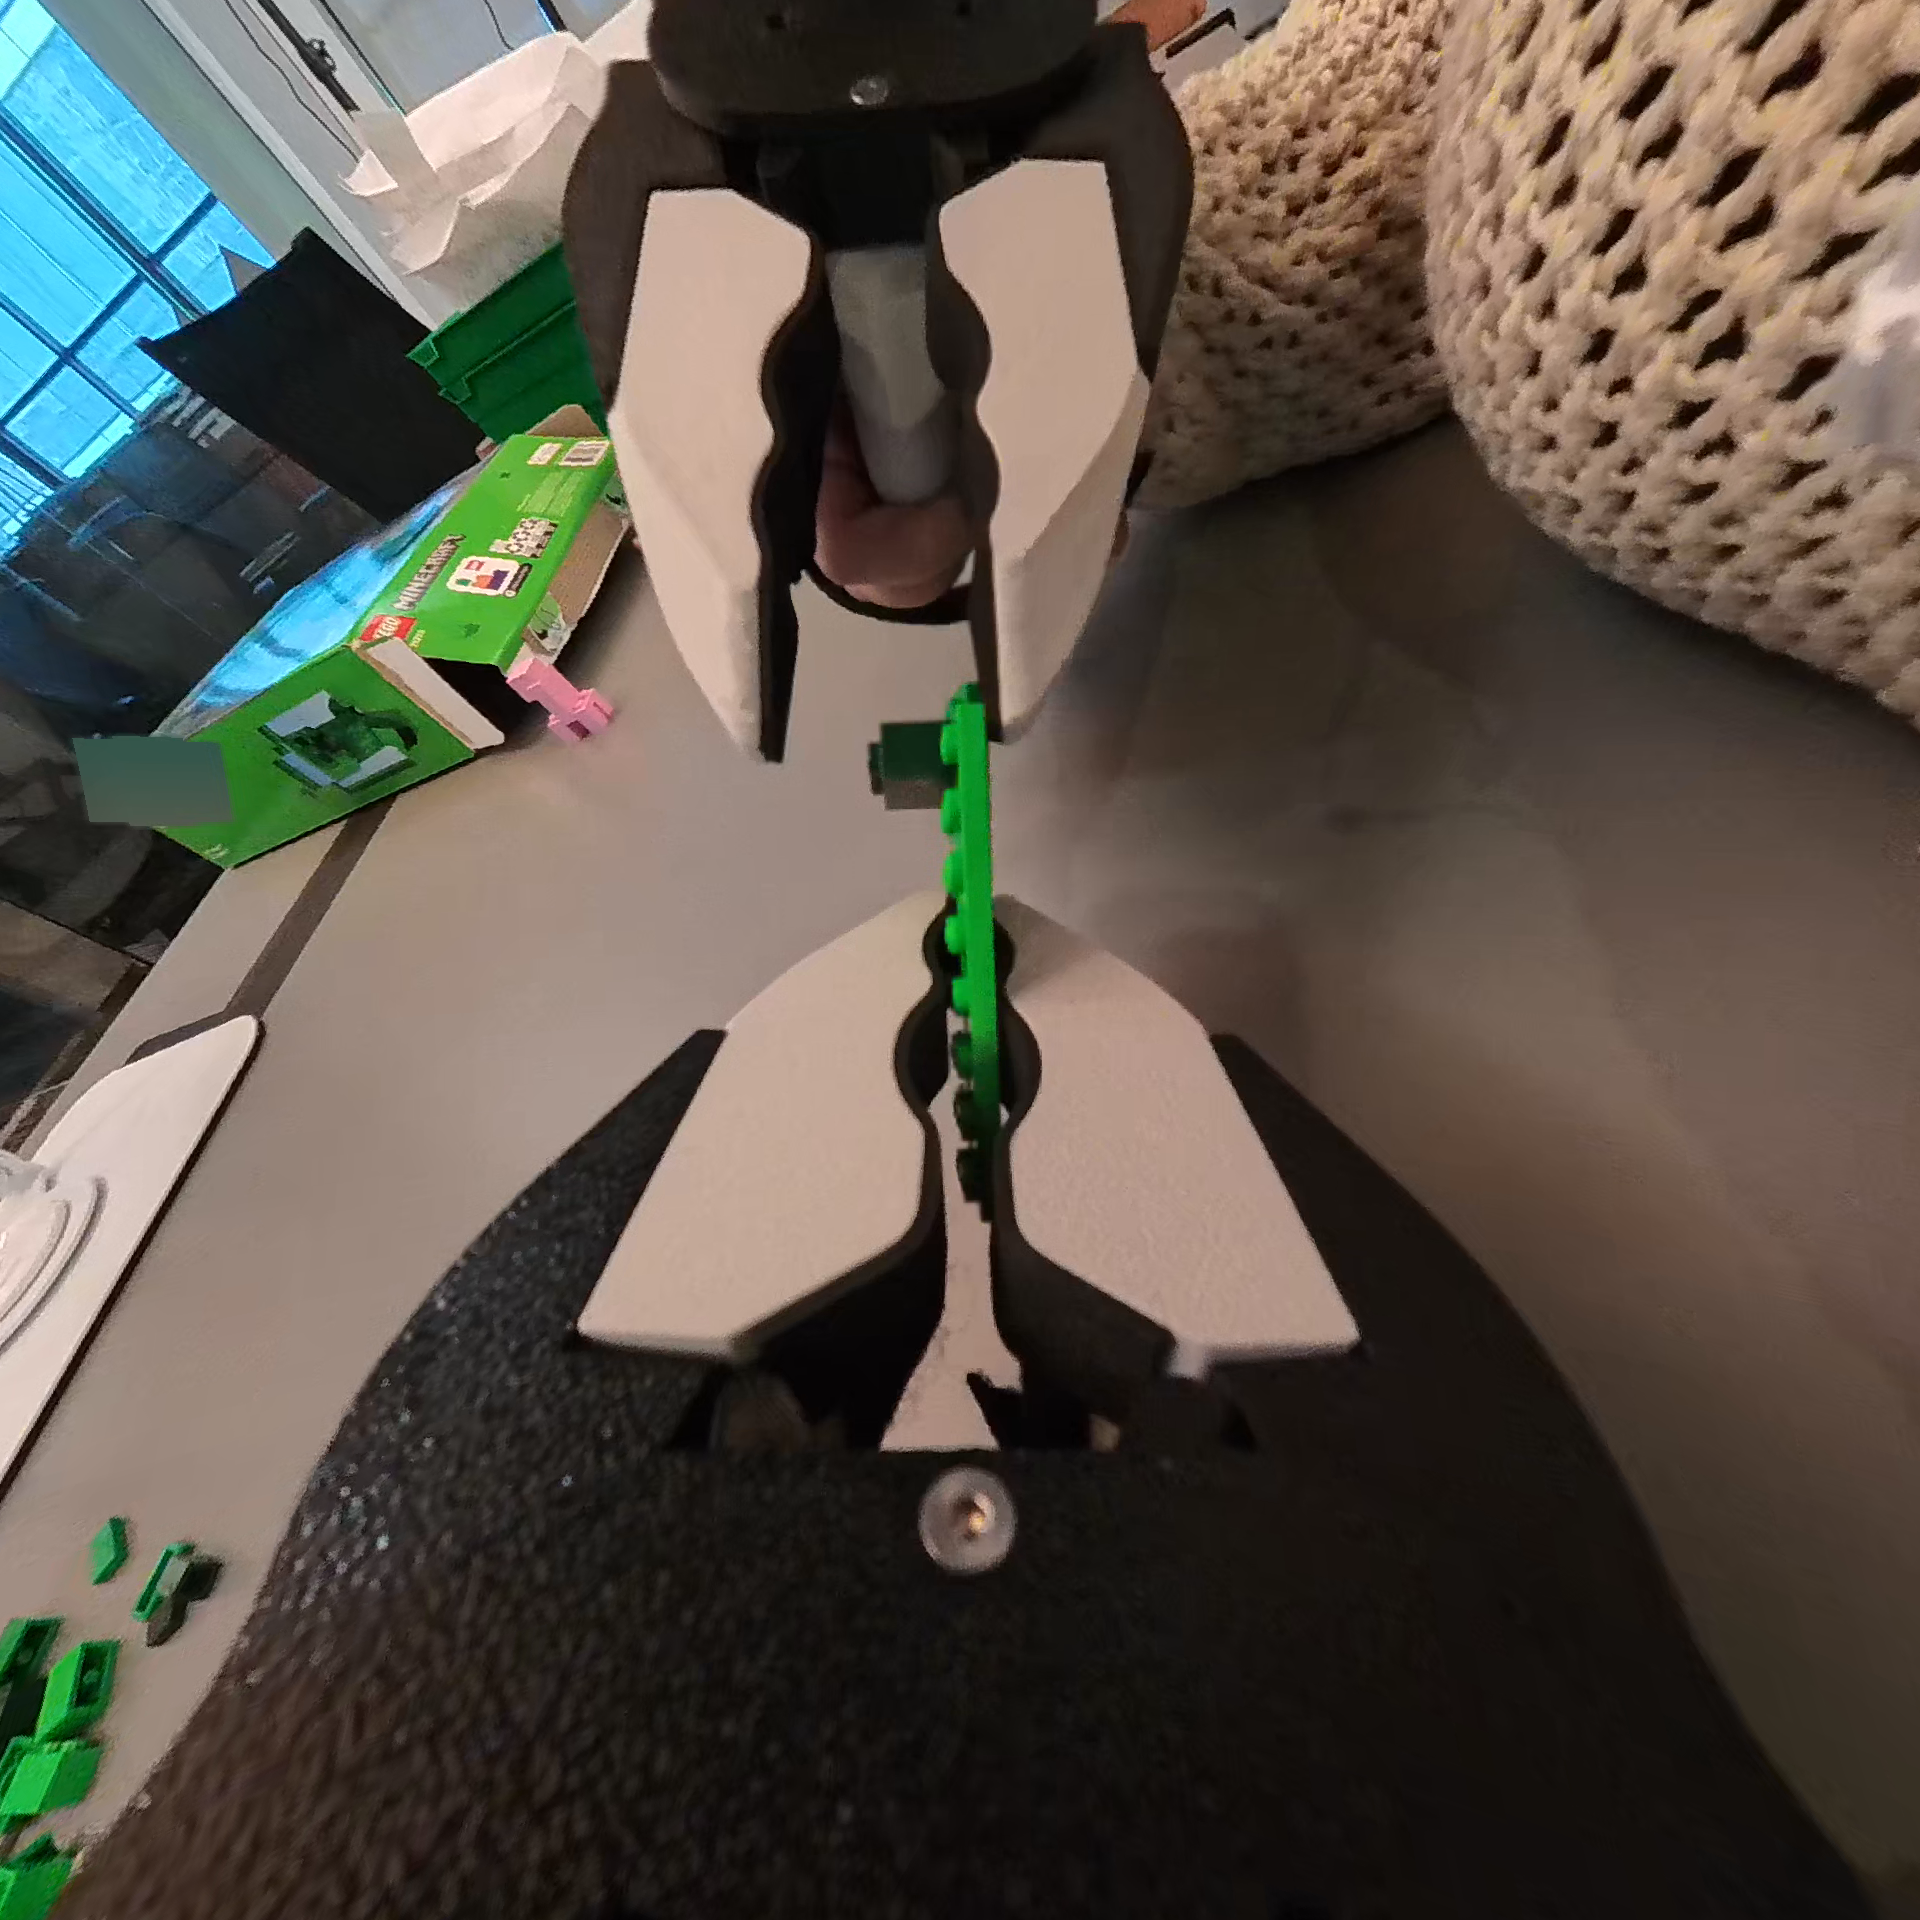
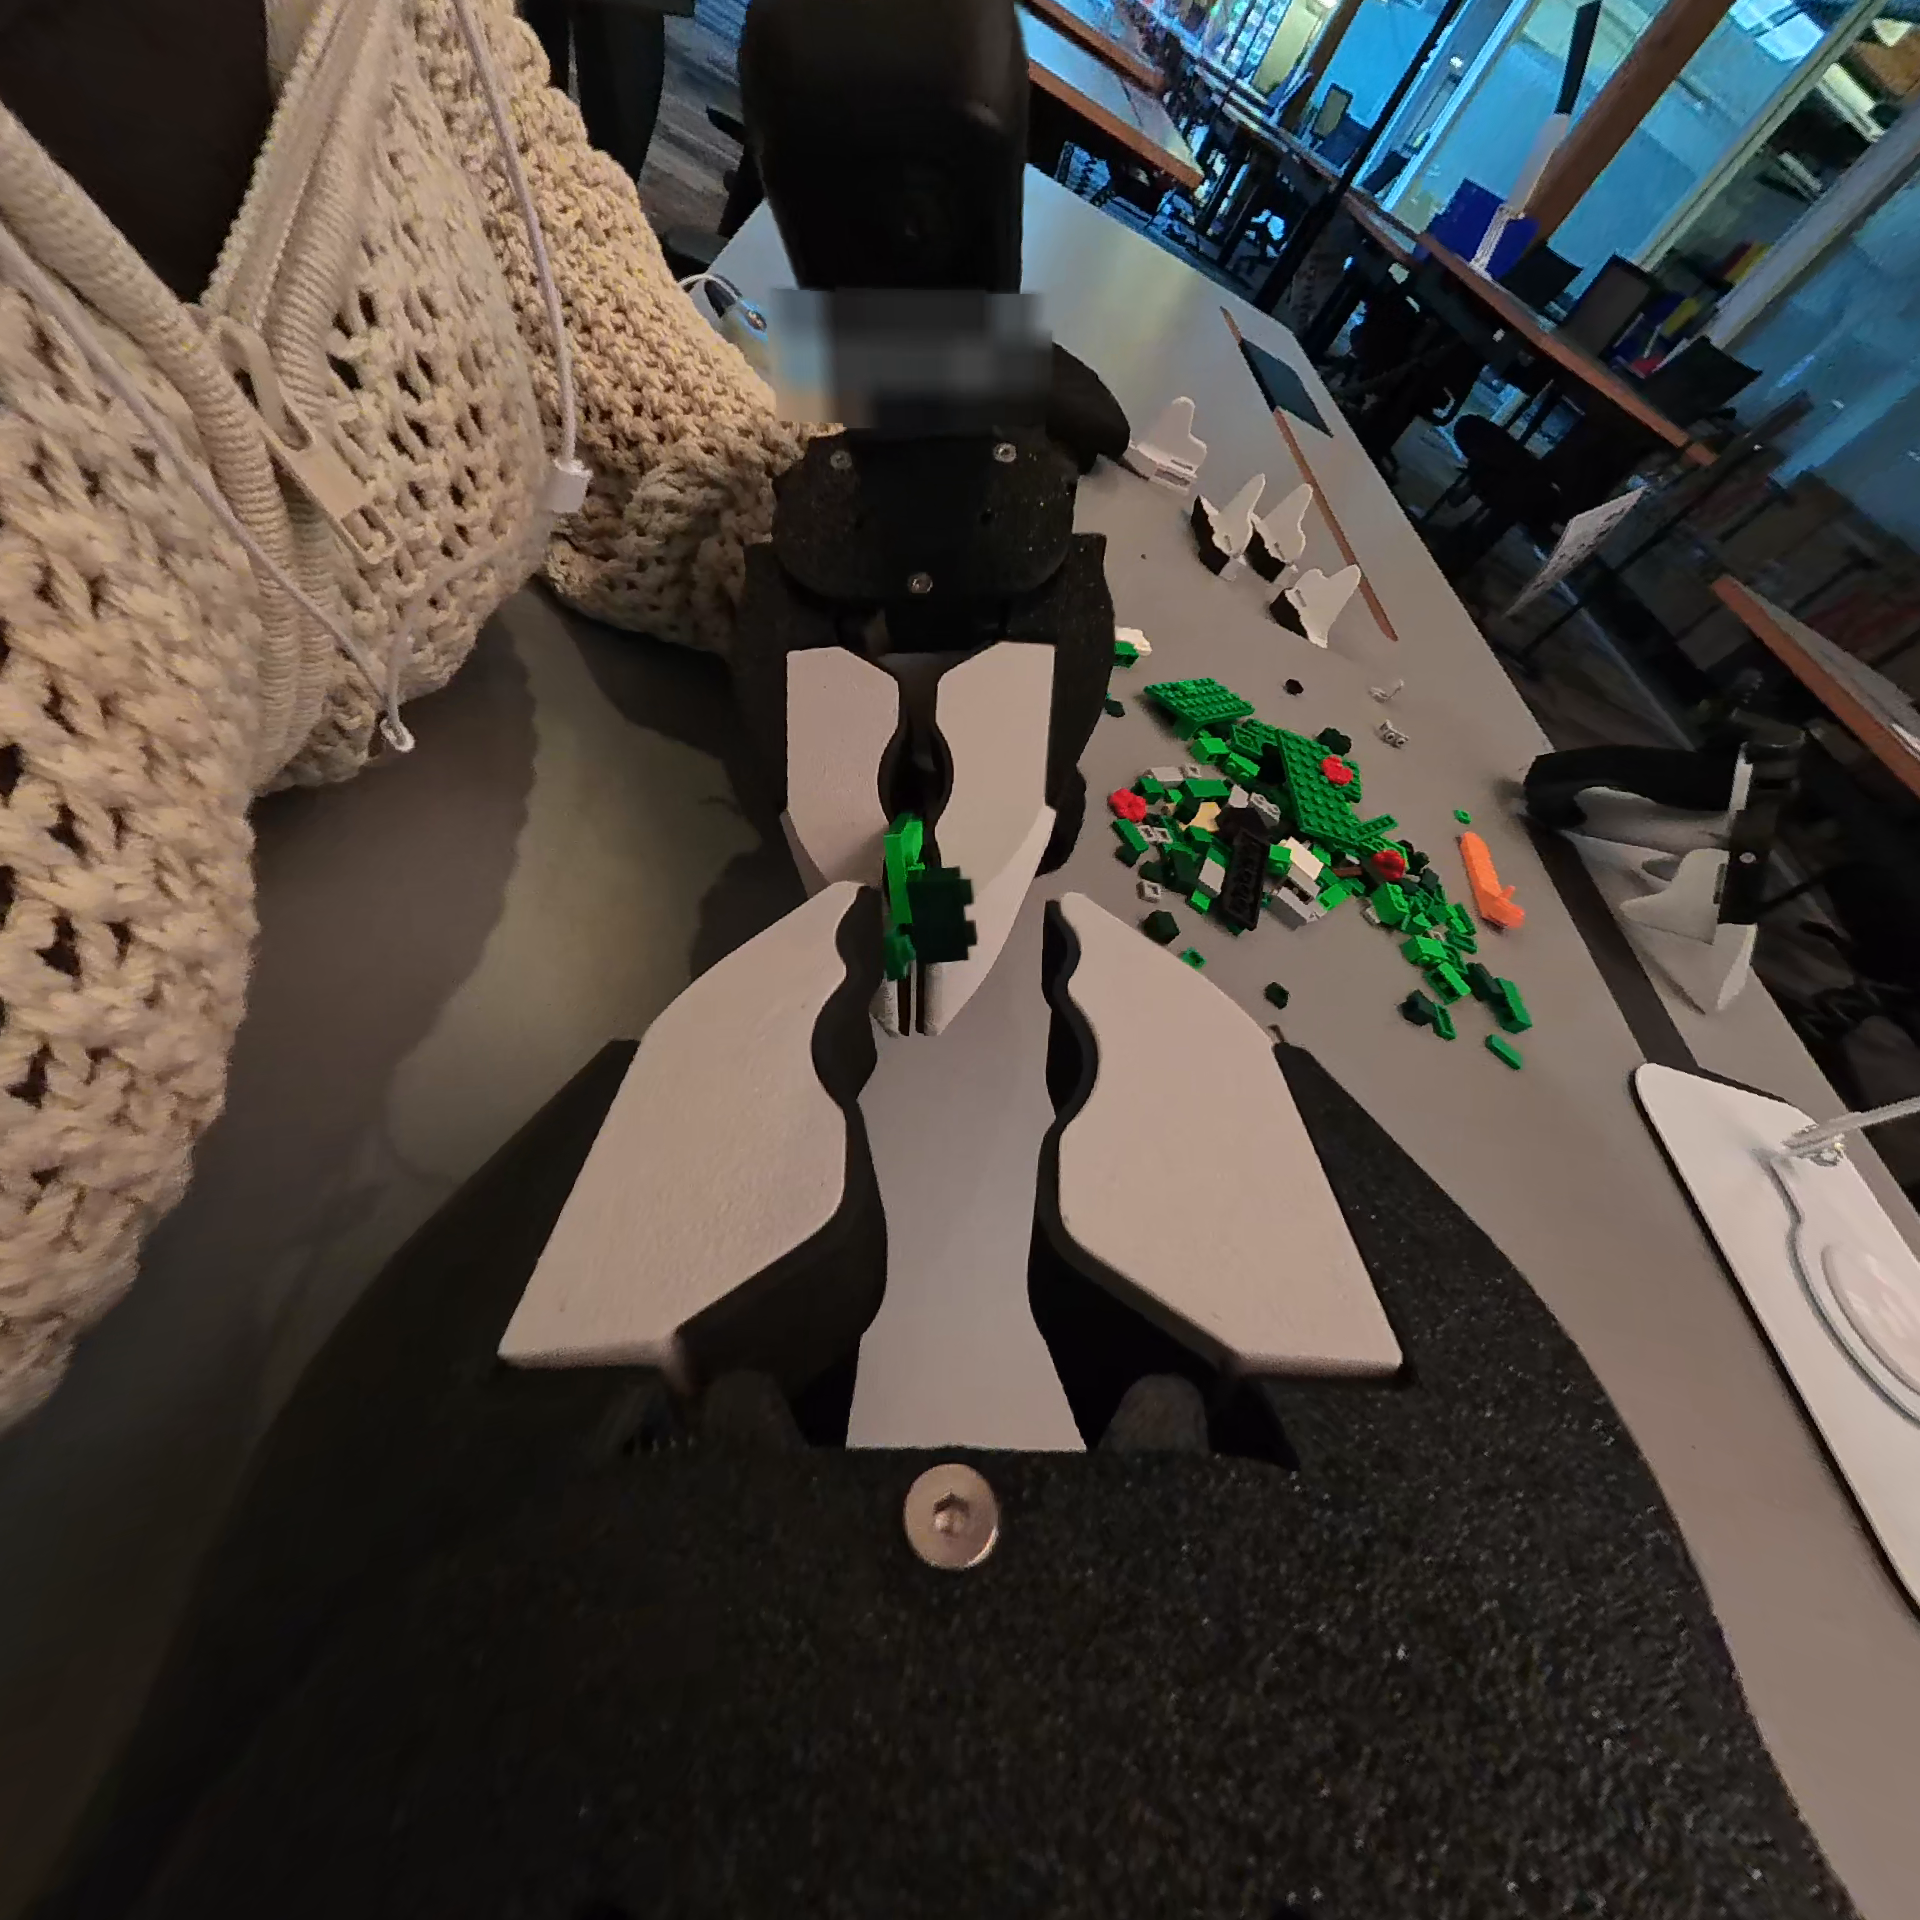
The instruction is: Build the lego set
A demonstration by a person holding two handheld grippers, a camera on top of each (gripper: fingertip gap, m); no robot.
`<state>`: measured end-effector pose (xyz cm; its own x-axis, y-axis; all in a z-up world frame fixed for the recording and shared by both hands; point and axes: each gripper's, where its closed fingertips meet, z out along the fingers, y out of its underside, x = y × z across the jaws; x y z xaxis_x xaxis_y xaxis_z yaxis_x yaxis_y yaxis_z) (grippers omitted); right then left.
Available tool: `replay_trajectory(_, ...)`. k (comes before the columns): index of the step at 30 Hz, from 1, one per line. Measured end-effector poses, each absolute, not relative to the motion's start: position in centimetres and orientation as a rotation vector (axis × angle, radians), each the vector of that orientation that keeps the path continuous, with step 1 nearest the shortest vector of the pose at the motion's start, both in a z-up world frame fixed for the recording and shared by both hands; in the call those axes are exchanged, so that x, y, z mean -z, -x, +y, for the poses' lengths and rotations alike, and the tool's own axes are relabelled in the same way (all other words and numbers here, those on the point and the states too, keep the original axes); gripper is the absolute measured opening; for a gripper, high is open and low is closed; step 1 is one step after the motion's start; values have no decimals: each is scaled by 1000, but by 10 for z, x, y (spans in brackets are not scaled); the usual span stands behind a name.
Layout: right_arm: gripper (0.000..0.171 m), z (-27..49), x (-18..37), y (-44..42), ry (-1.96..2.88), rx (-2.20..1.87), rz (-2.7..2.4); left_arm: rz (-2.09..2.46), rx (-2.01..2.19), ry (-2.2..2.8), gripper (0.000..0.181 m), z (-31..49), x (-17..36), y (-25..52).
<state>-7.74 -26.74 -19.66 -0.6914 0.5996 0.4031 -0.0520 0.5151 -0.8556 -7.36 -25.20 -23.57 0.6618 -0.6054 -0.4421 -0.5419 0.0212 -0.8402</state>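
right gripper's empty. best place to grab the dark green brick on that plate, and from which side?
Probably across the dark green brick itself, on its two free side faces, coming from the studded side it juts out of. The green plate stands edge-on, clamped in the left gripper; the open right gripper is already facing it.

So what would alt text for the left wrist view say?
The left gripper clamps a bright green studded plate edge-on above a grey table, a small dark brick stuck on it. The right gripper faces it, open.
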Motion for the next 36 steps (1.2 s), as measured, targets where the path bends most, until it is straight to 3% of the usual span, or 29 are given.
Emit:
replay_trajectory(16, 33, -266, 212, 75, 440, -1150, -2152, 1012, 28, 1685, 2, -252, 248, 75)
replay_trajectory(25, 5, -266, 219, 72, 370, -1092, -2187, 998, 45, 1693, 2, -252, 247, 77)
replay_trajectory(28, 5, -264, 221, 74, 394, -1093, -2182, 996, 24, 1708, 2, -250, 249, 79)
replay_trajectory(33, 28, -263, 220, 82, 454, -1108, -2139, 1017, 13, 1723, 3, -250, 253, 79)
replay_trajectory(36, 27, -269, 224, 83, 421, -1087, -2153, 1040, 11, 1729, 3, -252, 256, 77)
